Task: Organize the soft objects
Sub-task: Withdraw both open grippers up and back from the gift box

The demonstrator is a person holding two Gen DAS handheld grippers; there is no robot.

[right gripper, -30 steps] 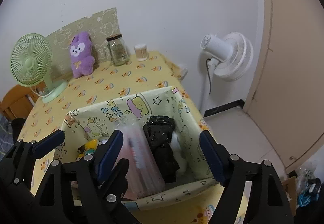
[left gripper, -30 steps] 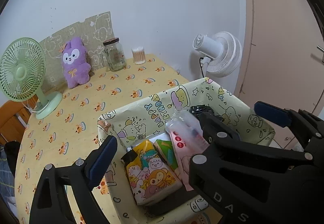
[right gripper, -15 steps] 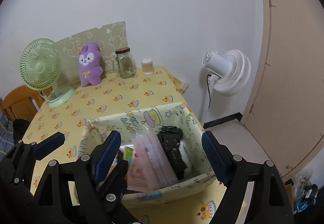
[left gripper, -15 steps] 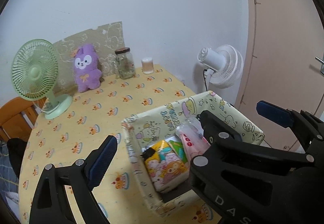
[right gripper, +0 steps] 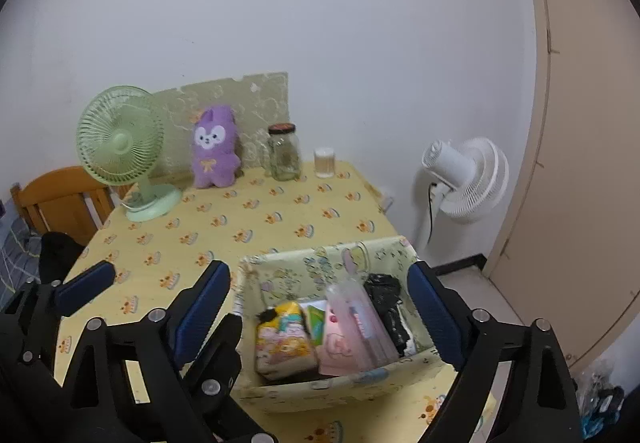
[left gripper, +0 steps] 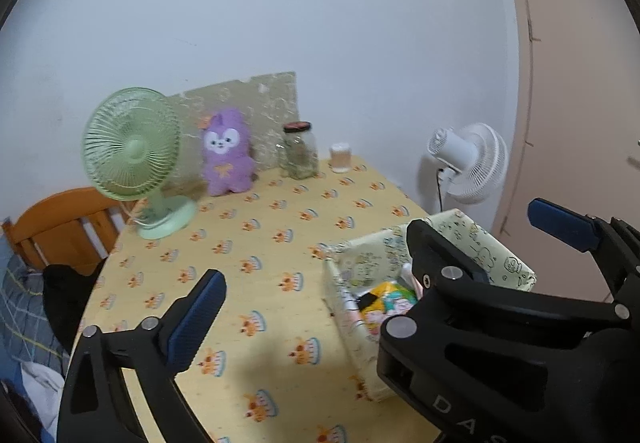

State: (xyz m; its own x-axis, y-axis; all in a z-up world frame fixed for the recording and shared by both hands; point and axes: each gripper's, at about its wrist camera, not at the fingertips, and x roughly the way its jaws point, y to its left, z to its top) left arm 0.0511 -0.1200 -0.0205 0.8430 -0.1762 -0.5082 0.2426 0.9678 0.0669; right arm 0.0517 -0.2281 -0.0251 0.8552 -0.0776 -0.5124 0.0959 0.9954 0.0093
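Both grippers, left (left gripper: 372,251) & right (right gripper: 320,307), opening, empty. Purple plush (right gripper: 213,147) far ahead: light, squashy; pinch mid-body.

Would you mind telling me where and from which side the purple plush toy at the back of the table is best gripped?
I would grip the purple plush toy across its body below the face, coming from the front. It sits upright against the patterned board, so its back is blocked, and the green fan crowds one flank. The soft torso should squash between the pads, whereas the ears would likely flop.
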